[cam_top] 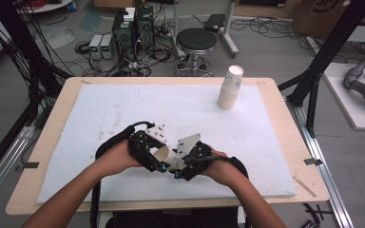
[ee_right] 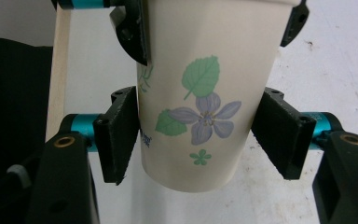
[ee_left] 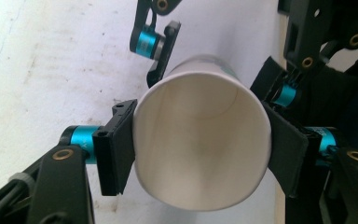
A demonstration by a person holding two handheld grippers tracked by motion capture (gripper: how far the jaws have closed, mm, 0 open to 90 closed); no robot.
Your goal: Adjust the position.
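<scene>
The person is holding one paper cup [cam_top: 164,156] in the air between both grippers, low over the near middle of the white mat [cam_top: 123,109]. The left gripper [cam_top: 154,161] is clamping the cup near its open rim, its pads pressing both sides, which is likely keeping the mouth steady. The right gripper [cam_top: 183,168] is closing narrowly around the lower, tapered part by the flower print; its left pad is touching the wall, while the right pad is looking a hair off, so a firm grip cannot be told. Gripping both ends probably suits pulling nested cups apart or passing the cup over. A stack [cam_top: 230,88] of cups is standing upright at the mat's far right, well apart.
</scene>
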